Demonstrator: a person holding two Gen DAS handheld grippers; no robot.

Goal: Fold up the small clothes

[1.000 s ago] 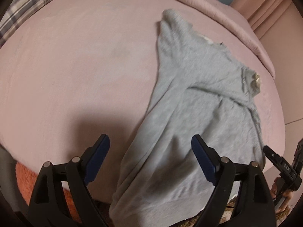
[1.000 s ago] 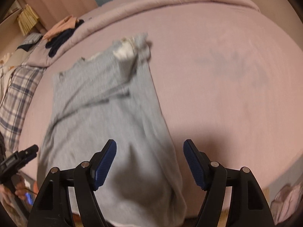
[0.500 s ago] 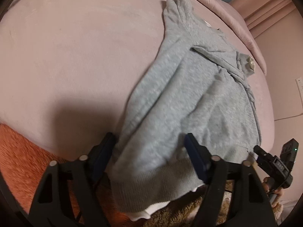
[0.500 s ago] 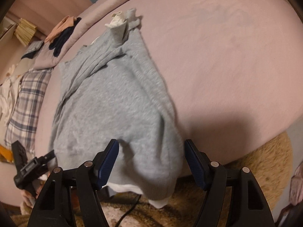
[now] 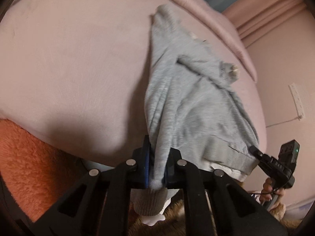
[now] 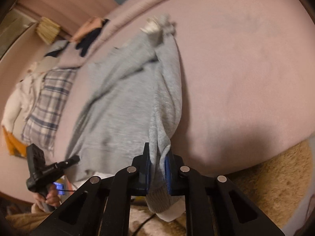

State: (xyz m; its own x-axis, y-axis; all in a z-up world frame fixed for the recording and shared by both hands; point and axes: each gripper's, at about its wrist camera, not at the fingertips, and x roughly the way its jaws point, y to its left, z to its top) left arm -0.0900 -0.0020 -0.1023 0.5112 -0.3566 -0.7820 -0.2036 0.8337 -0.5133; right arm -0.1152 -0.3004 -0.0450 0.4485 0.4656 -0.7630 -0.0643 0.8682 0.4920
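A small grey sweater point(image 5: 189, 98) with a white inner lining lies stretched over the pink bed point(image 5: 78, 59), its hem hanging off the near edge. My left gripper point(image 5: 157, 157) is shut on the hem's left corner. My right gripper point(image 6: 158, 161) is shut on the hem's right corner, and the sweater point(image 6: 126, 102) runs away from it across the bed point(image 6: 246, 78). Each gripper shows in the other's view: the right gripper point(image 5: 254, 149) at the hem's far end, the left gripper point(image 6: 75, 159) likewise.
An orange fluffy rug point(image 5: 25, 157) lies below the bed edge on the left, a tan rug point(image 6: 275, 186) on the right. A plaid pillow point(image 6: 49, 102) and a pile of clothes point(image 6: 90, 31) sit at the bed's far left. A wall power strip point(image 5: 297, 100) hangs on the right.
Both grippers have gone from open around the sweater's hem to shut on its two corners. The sweater has bunched into folds at each grip.
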